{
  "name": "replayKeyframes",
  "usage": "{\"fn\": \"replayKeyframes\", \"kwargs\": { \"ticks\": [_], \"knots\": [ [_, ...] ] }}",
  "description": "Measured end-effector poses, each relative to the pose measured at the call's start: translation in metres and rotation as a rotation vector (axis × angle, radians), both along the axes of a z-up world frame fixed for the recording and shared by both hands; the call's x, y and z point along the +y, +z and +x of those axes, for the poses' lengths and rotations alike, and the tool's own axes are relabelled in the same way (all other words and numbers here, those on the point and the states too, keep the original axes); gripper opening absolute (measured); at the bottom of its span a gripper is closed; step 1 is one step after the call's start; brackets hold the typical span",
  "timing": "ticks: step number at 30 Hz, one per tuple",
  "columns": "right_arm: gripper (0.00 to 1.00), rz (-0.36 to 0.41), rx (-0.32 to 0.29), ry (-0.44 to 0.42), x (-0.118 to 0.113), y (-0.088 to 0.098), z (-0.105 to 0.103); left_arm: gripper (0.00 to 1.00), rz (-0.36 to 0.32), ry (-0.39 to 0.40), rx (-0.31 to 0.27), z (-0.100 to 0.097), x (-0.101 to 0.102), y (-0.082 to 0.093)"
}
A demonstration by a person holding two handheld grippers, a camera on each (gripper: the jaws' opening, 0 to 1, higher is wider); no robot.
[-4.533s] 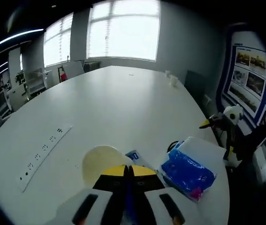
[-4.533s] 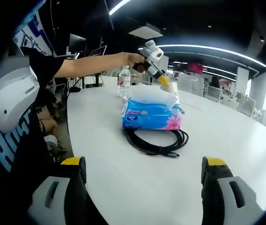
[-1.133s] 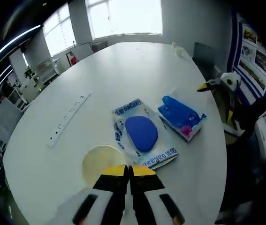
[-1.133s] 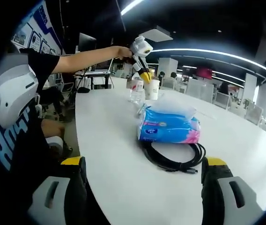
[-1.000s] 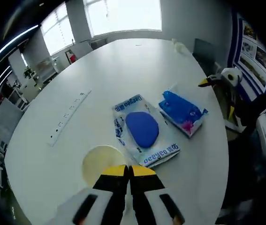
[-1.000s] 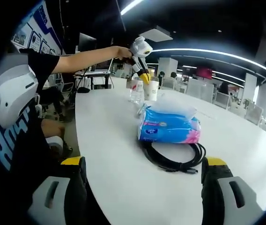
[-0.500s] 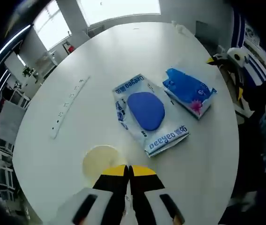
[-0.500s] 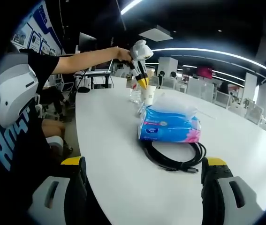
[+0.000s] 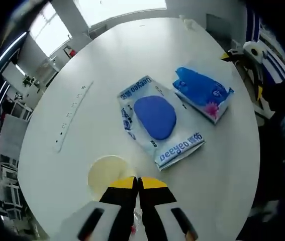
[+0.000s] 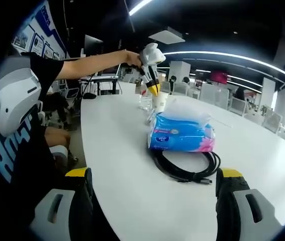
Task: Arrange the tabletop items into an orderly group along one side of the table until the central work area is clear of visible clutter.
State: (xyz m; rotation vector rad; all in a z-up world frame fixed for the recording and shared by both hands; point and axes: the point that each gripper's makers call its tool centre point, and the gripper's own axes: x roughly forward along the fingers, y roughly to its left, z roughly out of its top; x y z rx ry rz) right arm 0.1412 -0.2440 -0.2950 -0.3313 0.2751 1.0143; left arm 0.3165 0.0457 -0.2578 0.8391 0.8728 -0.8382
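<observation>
My left gripper (image 9: 138, 181) is shut on the rim of a cream paper cup (image 9: 107, 173), and I look down into the cup from above. In the right gripper view the left gripper (image 10: 153, 89) holds that cup (image 10: 158, 102) just behind the blue tissue pack (image 10: 181, 133), beside a water bottle (image 10: 145, 99). A white wipes pack with a blue lid (image 9: 155, 123) and the tissue pack (image 9: 202, 93) lie side by side on the white table (image 9: 82, 65). My right gripper (image 10: 155, 175) is open near the table edge, well short of a coiled black cable (image 10: 185, 163).
A white power strip (image 9: 74, 113) lies on the table to the left of the wipes pack. The right gripper (image 9: 248, 52) shows past the table's right edge. A person's dark sleeve and arm (image 10: 77, 68) reach over the table. Chairs and desks stand beyond.
The left gripper with the cup has tilted to look more steeply down on the table and shifted slightly toward the tissue pack. The right gripper has stayed open and still.
</observation>
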Motion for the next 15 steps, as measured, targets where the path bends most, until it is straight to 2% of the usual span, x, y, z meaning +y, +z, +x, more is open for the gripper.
{"fn": "replayKeyframes", "kwargs": {
  "ticks": [15],
  "knots": [
    [1.0, 0.007, 0.003, -0.002, -0.0002, -0.0014, -0.0009, 0.0, 0.034, -0.018, -0.013, -0.0063, -0.0008, -0.0066]
  ]
}}
